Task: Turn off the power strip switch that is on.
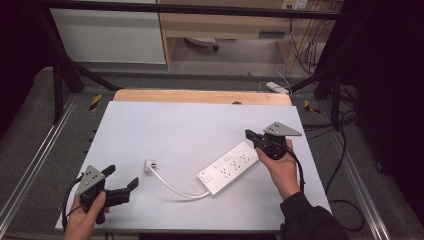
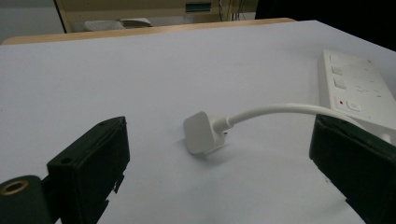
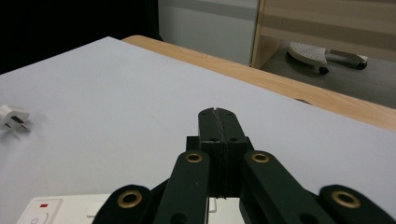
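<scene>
A white rectangular worktop (image 1: 165, 130) with a pale wooden strip along its far edge (image 1: 200, 96) carried a white plastic power strip (image 1: 230, 167), which lay slanted right of centre. Its white cable (image 1: 175, 187) curved out of the near left end and ran left to a white plug (image 1: 148, 165) lying on its side near the middle of the worktop. In the left gripper view the plug (image 2: 201, 133) lay on the bare surface with its cable (image 2: 275, 111) arching away to the right towards the power strip (image 2: 357, 91); nothing stood between the plug and the black jaws.

Beyond the worktop's far edge were a wooden cabinet (image 1: 225, 25), grey floor and loose dark cables (image 1: 305, 50) at the far right. A black frame bar (image 1: 190, 9) crossed the top of the high view.

The left tongs (image 1: 122, 181), held in the person's left hand (image 1: 85, 215) at the near left corner, were spread wide and gripped nothing; they pointed right towards the plug, which lay a little beyond them. The two jaws stood far apart at either side of the left gripper view.

The right tongs (image 1: 248, 133), held in the right hand (image 1: 280, 167), were at the far right end of the power strip, just above it or touching it; I could not tell which. In the right gripper view the right tongs (image 3: 218, 112) were pressed fully together with nothing between the jaws, the power strip's switch end (image 3: 44, 210) showing at the lower left and the plug (image 3: 11, 116) at the far left.
</scene>
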